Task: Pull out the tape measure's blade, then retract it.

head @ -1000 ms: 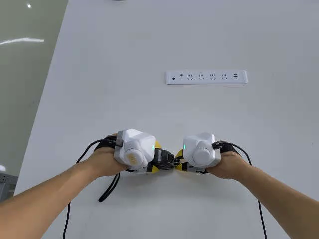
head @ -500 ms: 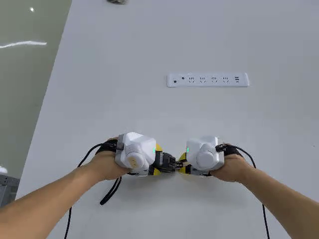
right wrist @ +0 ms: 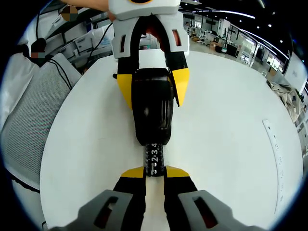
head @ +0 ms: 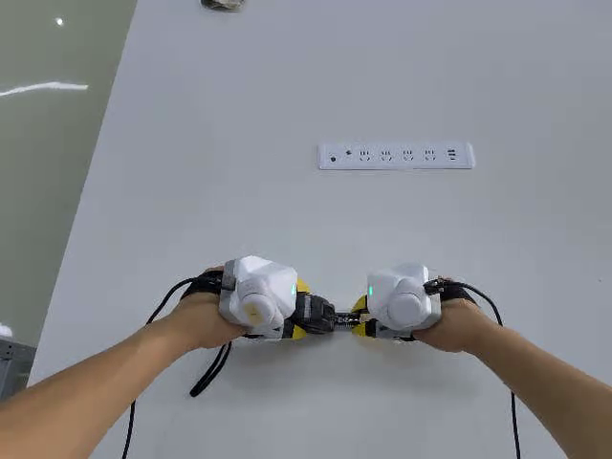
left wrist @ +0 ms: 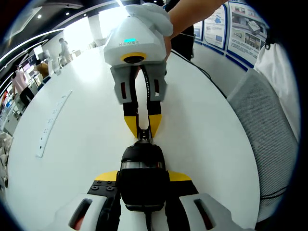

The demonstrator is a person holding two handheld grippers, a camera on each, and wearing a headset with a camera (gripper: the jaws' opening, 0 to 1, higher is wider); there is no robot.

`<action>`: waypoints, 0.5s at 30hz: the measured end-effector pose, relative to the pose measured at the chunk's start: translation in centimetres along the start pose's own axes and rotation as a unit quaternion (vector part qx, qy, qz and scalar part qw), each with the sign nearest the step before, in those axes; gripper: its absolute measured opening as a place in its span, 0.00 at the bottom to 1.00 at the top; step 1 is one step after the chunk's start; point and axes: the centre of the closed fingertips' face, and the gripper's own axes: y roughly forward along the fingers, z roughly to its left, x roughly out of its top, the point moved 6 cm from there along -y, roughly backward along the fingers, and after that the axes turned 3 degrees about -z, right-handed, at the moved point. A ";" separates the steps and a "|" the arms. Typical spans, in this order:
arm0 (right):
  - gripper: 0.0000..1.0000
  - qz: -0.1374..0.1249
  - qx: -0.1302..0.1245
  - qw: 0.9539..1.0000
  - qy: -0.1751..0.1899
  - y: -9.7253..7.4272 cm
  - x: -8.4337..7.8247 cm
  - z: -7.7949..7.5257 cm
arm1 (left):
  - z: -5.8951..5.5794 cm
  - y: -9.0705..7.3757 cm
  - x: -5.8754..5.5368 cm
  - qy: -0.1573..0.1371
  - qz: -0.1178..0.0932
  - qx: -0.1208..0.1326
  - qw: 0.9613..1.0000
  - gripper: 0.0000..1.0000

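A black tape measure (head: pixel 316 314) lies low over the white table (head: pixel 239 143). My left gripper (head: pixel 304 316) is shut on its body (left wrist: pixel 142 175), yellow fingertips (left wrist: pixel 107 175) on either side. A short stretch of blade (right wrist: pixel 154 161), showing the numbers 2 to 4, runs out of the case (right wrist: pixel 152 113). My right gripper (right wrist: pixel 155 172) is shut on the blade's end and faces the left gripper (right wrist: pixel 153 91) head on. In the left gripper view the right gripper (left wrist: pixel 143 130) pinches the blade tip (left wrist: pixel 143 138). The two grippers are a small gap apart, with the right gripper (head: pixel 360 320) on the right.
A white power strip (head: pixel 396 155) lies on the table farther back. Black cables (head: pixel 210 363) trail from the grippers toward the near edge. A small object (head: pixel 222 4) sits at the far edge. A mesh chair back (left wrist: pixel 260 125) stands beside the table.
My right gripper has moved a little to the right, away from the left one, and a short length of blade has come out of the case. The left gripper has held still.
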 end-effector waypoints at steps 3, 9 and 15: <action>0.13 0.001 0.000 1.000 0.001 -0.2 -0.2 0.0 | 0.0 0.0 0.0 -0.001 0.001 0.000 1.000 0.32; 0.13 0.004 0.000 1.000 0.000 -0.5 -0.6 -0.1 | 0.0 0.1 0.0 -0.005 0.000 0.001 1.000 0.32; 0.12 0.007 0.000 1.000 -0.001 -0.9 -1.1 -0.1 | 0.0 0.1 0.0 -0.004 0.001 0.000 1.000 0.32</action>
